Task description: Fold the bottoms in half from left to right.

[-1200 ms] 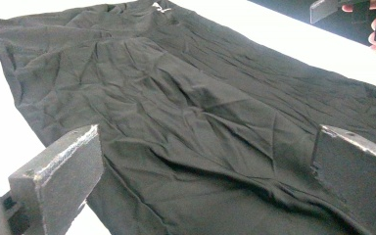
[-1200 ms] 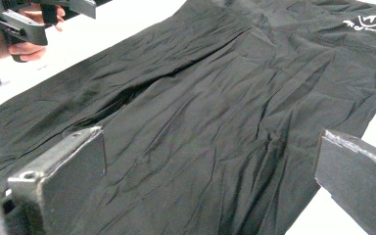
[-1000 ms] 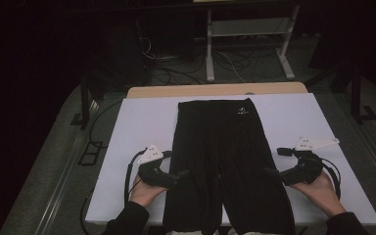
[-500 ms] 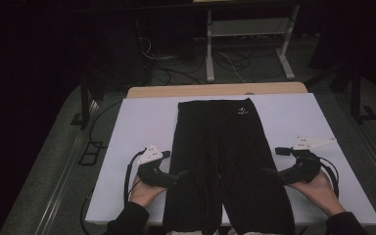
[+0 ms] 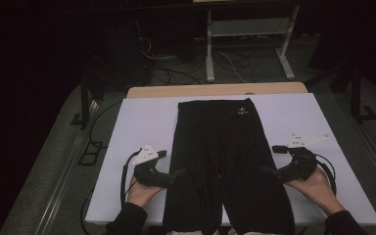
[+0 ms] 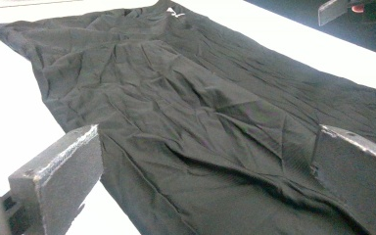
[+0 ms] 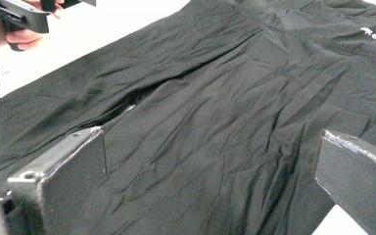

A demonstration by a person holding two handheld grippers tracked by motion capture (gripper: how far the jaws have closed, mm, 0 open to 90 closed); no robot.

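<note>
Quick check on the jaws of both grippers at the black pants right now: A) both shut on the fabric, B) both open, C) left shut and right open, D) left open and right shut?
B: in each gripper view the two jaws stand wide apart with the black pants lying flat between them, so the left gripper and the right gripper grip nothing.

Black creased trousers (image 5: 227,161) lie flat on the white table (image 5: 142,122), waistband far
</note>
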